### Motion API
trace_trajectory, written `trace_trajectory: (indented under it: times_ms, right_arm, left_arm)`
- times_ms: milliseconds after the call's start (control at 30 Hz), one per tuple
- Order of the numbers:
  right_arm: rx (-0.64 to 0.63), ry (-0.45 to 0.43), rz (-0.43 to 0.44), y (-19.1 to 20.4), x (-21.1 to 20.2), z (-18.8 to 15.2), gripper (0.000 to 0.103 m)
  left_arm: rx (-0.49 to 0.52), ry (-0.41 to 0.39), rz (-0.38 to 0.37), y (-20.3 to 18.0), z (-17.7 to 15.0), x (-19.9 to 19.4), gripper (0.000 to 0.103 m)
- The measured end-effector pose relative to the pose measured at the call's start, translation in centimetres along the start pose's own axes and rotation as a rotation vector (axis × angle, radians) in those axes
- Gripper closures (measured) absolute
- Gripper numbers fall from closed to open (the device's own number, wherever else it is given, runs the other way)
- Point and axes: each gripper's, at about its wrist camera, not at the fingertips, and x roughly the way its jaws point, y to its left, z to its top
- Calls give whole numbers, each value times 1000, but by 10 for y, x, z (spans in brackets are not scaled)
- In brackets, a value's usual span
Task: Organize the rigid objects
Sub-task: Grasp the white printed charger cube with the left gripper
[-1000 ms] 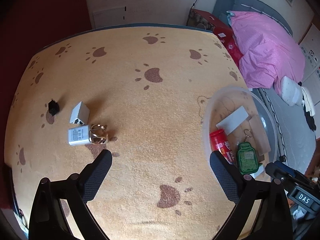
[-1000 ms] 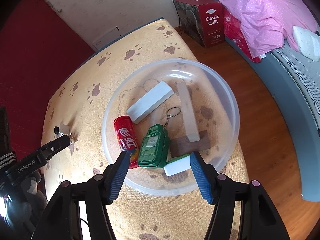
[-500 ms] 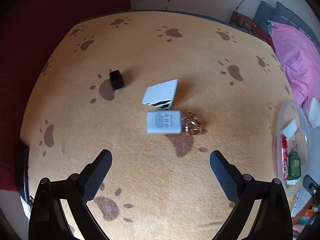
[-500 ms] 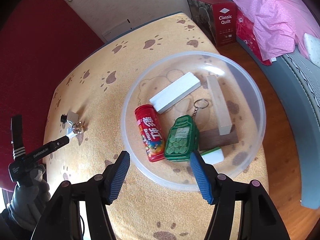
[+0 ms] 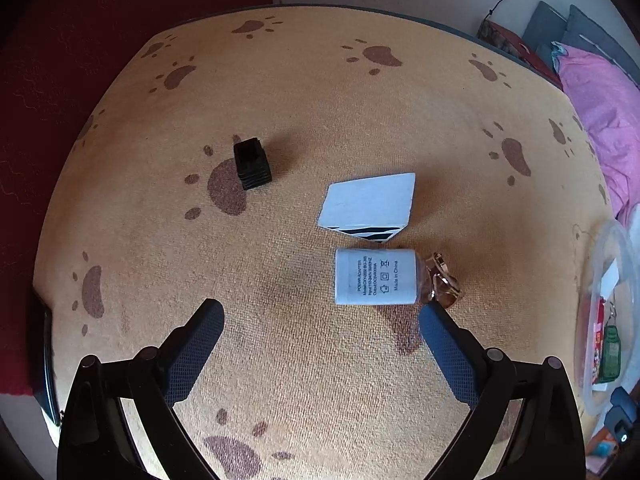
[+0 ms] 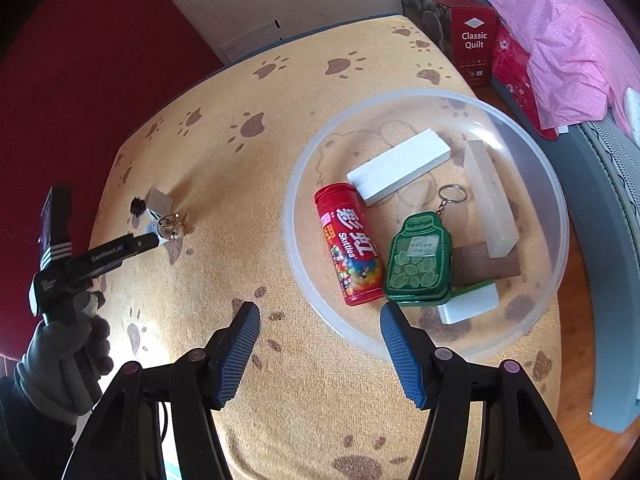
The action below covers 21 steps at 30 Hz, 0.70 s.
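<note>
In the left wrist view a white power adapter [image 5: 375, 282] lies on the paw-print cloth, with a gold ring-shaped object [image 5: 442, 286] touching its right end. A white box with black stripes [image 5: 369, 205] lies just behind it, and a small black ribbed block [image 5: 252, 163] sits further left. My left gripper [image 5: 320, 312] is open and empty, just short of the adapter. My right gripper [image 6: 319, 315] is open and empty at the near rim of the clear bowl [image 6: 304, 264], which holds a red Skittles tube [image 6: 349, 244], a green tin [image 6: 420, 256] and several blocks.
The bowl's rim [image 5: 588, 280] shows at the right edge of the left wrist view. A red "Classic Quilt" box [image 6: 460, 32] and a bed with pink bedding [image 6: 560, 32] stand beyond the table's right side. A red wall lies to the left.
My left gripper swung left, away from the bowl, and closed in on the adapter, which now looms larger. My right gripper drew back from over the bowl to its near rim.
</note>
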Motion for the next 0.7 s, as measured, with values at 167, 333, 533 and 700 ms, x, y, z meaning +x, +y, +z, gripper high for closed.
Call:
trace_trajectory:
  times_ms: [167, 333, 533, 700]
  right_arm:
    - [-6, 19, -16, 7, 5, -3, 37]
    - [-13, 37, -25, 14, 11, -5, 37]
    - [-34, 57, -20, 28, 19, -7, 37]
    - [-64, 71, -7, 45, 29, -5, 37]
  left_arm:
    - [5, 7, -9, -4, 8, 10, 4]
    - [-24, 2, -20, 2, 13, 15, 4]
    - [4, 7, -96, 3, 16, 15, 25]
    - [34, 11, -141, 4, 11, 7, 56]
